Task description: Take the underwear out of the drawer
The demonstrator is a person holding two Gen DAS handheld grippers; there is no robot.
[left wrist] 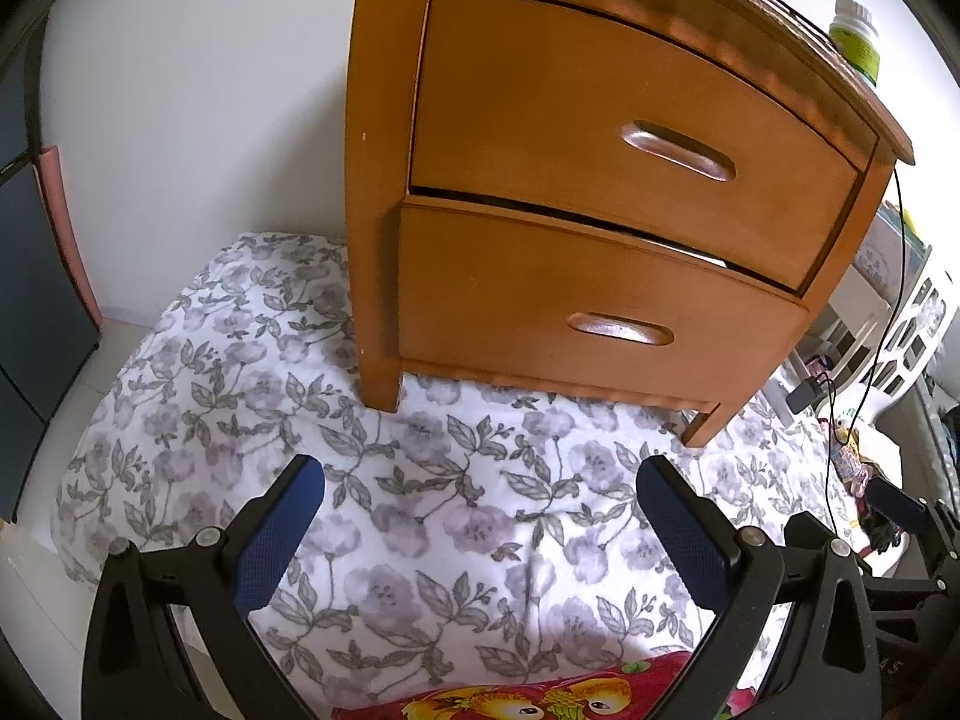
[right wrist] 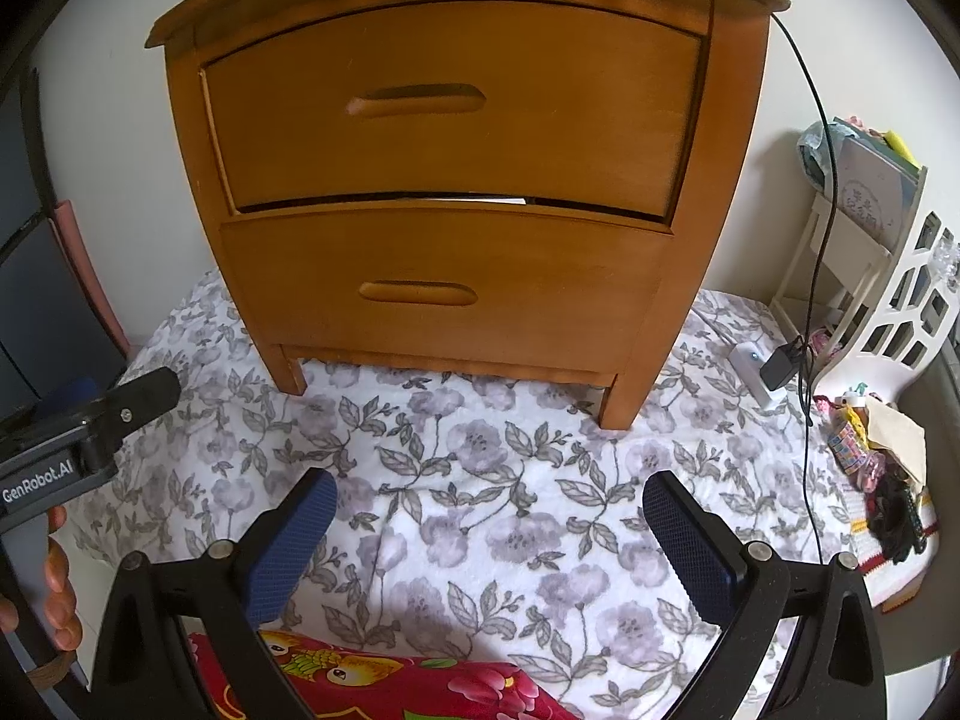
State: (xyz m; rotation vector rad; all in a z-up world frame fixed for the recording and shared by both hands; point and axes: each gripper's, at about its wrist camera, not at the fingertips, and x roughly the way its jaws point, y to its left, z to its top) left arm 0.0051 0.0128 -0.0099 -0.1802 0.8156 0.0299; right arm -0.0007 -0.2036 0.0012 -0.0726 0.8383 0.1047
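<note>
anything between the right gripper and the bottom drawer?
Only bare floral sheet, seen in the right wrist view. Right gripper is open, short of the bottom drawer, which looks barely ajar.

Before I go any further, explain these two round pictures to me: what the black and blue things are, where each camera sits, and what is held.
A person holds one hand tool in each hand; a camera on each looks along its fingers. The left tongs and right tongs are both open and hold nothing. In the right view the left tool shows at the left edge, with the person's fingers around it. Ahead stands a wooden nightstand on a flowered cloth. Its lower drawer sits slightly out. No underwear shows.
</note>
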